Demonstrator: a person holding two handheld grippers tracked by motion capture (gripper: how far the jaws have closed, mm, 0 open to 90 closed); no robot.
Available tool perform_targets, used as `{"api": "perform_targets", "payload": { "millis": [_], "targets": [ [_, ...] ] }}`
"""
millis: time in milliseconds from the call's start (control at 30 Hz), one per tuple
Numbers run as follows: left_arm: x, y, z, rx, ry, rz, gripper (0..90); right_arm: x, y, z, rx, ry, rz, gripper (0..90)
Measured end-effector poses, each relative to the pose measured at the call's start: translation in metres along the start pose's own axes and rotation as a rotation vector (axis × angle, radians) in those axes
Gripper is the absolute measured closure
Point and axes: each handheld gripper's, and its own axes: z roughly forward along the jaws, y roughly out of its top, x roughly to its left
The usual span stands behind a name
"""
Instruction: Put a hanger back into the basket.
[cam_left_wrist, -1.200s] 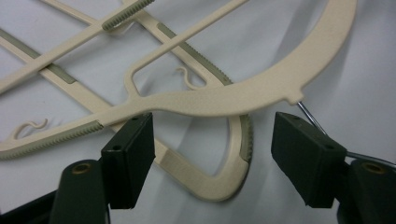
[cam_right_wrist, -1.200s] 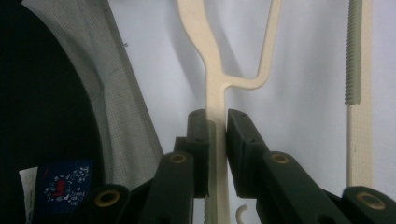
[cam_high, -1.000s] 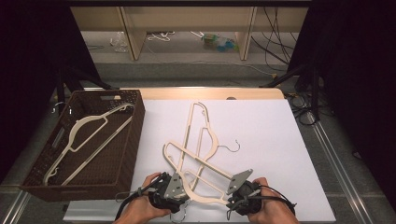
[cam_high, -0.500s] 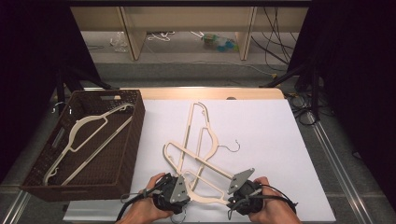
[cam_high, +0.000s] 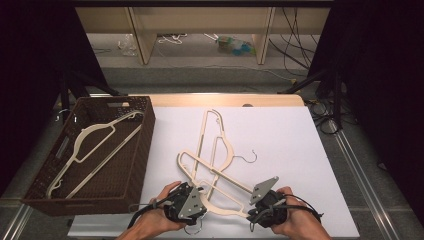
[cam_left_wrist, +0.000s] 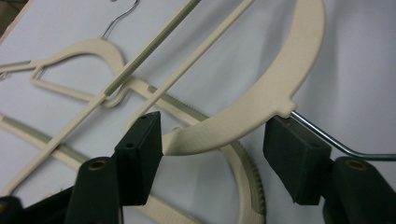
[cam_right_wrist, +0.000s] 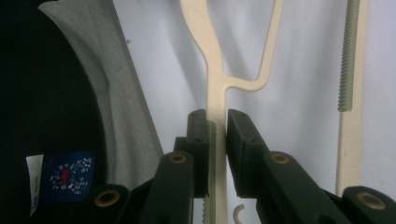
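- Right gripper (cam_right_wrist: 216, 126) is clamped tight on a thin straight arm of the near hanger (cam_right_wrist: 217, 70), at the near right of the white table (cam_high: 290, 150).
- Left gripper (cam_left_wrist: 215, 140) stands half wide. Its jaws have just been closing with the hanger's curved shoulder between them, and we don't read a firm pinch yet.
- The near hanger (cam_high: 227, 209) spans the two grippers at the near edge, just right of the basket's near corner.
- Risk 1: the left jaws could close off-centre. The wire hook (cam_left_wrist: 327, 140) sits just beside one pad, so the pad could land on wire instead of plastic and the hanger would twist or slip.
- Risk 2: the near hanger overlaps the second hanger (cam_high: 202, 135). If we lift before it is free, the arms could catch and drag that one across the table or off it.
- Risk 3: the right grip is on a narrow bar. A sideways pull from the left hand could let the hanger pivot in the pads.
- Risk 4: on the way left, a long arm could clip the basket (cam_high: 145, 150) rim.
- Count, near to far:
  - grippers: two
  - hangers in the table pile: two for certain; a ribbed arc under the near one may be a third, but we can't separate it
  - baskets: one, at the left
  - hanger in basket (cam_high: 95, 132): one
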Motion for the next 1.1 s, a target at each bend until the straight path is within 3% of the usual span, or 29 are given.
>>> {"api": "perform_targets", "payload": {
  "millis": [67,100,167,233,267,300,333,367,433,500,633,733,800,867,900,1100],
  "targets": [
    [0.001,0.002,0.001,-0.015,-0.019,0.026,39.2,-0.001,-0.001,0.000,-0.008,0.010,0.000,79.7],
    [0.003,0.004,0.002,-0.013,-0.036,0.059,40.4,-0.002,-0.002,-0.001,-0.012,0.019,-0.002,79.6],
    [0.003,0.005,0.003,-0.018,-0.044,0.077,42.9,-0.002,-0.002,0.000,-0.006,0.017,-0.002,79.6],
    [0.004,0.009,0.003,-0.011,-0.065,0.125,45.9,-0.004,-0.004,-0.001,-0.008,0.019,0.000,79.6],
    [0.004,0.009,0.003,-0.011,-0.065,0.125,47.7,-0.004,-0.004,-0.002,-0.002,0.023,0.009,79.6],
    [0.003,0.011,0.004,-0.001,-0.074,0.163,49.8,-0.004,-0.005,-0.003,-0.006,0.027,0.014,79.6],
    [0.003,0.011,0.004,-0.001,-0.074,0.163,52.4,-0.005,-0.005,-0.003,-0.011,0.022,0.012,79.6],
    [0.003,0.012,0.005,0.008,-0.090,0.207,54.1,-0.005,-0.005,-0.004,-0.012,0.026,0.009,79.6],
    [0.003,0.013,0.005,0.008,-0.092,0.221,57.1,-0.005,-0.005,-0.004,-0.014,0.025,0.007,79.6],
    [0.002,0.017,0.004,0.017,-0.110,0.264,59.6,-0.006,-0.006,-0.005,-0.014,0.026,0.014,79.5],
    [0.002,0.021,0.003,0.011,-0.109,0.294,64.5,-0.009,-0.008,-0.007,-0.028,0.017,0.027,79.2],
    [0.003,0.027,0.000,0.000,-0.107,0.309,67.1,-0.011,-0.009,-0.009,-0.035,0.003,0.039,79.1],
    [0.007,0.035,-0.005,-0.019,-0.095,0.315,71.9,-0.013,-0.009,-0.017,-0.080,-0.013,0.068,72.8],
    [0.010,0.041,-0.007,-0.022,-0.079,0.319,75.4,-0.012,-0.009,-0.025,-0.121,-0.074,0.081,69.6],
    [0.010,0.041,-0.007,-0.022,-0.079,0.319,76.9,-0.011,-0.009,-0.031,-0.126,-0.078,0.083,67.8],
    [0.025,0.056,-0.015,-0.048,-0.058,0.251,84.0,-0.007,-0.014,-0.055,-0.228,-0.159,0.112,53.8]
  ]
}}
